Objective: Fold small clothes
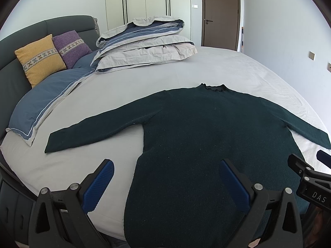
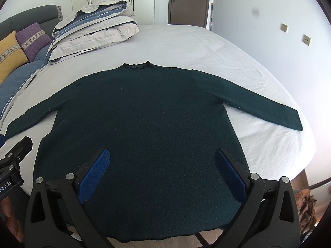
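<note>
While one sweater (image 2: 140, 124) lies flat, left claw (image 1: 165, 177) spread, right claw (image 2: 162, 165) spread, two cushions (image 1: 40, 59).

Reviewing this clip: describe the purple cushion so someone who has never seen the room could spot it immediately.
Start at the dark grey headboard at the far left end of the bed. Two square cushions lean against it, side by side above the blue pillow. The purple cushion is the one nearer the folded duvet; its neighbour is yellow, with the same patterned band.
</note>
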The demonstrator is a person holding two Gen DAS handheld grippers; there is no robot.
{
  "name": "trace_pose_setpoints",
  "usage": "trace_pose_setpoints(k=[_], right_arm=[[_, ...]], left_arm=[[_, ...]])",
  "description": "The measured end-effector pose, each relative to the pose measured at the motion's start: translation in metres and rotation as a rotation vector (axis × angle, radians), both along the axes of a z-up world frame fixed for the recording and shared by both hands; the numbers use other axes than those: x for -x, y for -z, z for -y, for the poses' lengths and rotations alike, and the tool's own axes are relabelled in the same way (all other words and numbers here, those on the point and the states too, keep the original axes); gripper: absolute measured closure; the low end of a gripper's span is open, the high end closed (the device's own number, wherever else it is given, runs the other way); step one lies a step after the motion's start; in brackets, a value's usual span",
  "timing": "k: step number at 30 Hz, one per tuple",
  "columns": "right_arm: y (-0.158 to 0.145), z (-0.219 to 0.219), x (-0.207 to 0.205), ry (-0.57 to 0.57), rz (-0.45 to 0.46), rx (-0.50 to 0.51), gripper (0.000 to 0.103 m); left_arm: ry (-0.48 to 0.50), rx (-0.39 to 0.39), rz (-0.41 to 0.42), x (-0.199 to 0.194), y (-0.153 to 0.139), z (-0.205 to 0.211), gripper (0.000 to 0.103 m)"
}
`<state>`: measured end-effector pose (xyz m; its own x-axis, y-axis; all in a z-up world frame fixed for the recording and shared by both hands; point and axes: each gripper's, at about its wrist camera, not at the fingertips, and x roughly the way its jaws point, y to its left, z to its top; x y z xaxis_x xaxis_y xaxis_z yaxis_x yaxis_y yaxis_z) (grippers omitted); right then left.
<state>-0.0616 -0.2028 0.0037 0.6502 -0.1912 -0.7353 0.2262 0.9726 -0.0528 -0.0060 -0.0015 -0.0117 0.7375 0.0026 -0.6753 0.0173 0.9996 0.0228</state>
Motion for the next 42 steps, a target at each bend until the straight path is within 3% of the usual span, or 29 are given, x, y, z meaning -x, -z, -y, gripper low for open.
trace_pose_setpoints(k=[32, 36, 39, 42], right_arm=[[0.007, 0.006, -0.001, 0.004, 0.006, -0.019, 0.000], [0.005, 0.053, -0.002, 0.063, 0.053, -0.068, 0.000], [0.007, 0.127, 0.001, 0.183, 0.112, -0.176, 0.000], [0.022, 0.232, 0.012, 0.374, 0.178, -0.324, 0.000]], left_arm=[[-0.005, 0.016, -0.017, 0.000, 0.008, -0.003, 0.000], [0.009, 0.073, -0.033, 0.000, 0.014, -0.007, 0.000], [0.015, 0.111, -0.035, 0.007, 0.022, -0.011, 0.000], [0.012, 0.075, -0.072, 0.007, 0.037, -0.010, 0.000]])
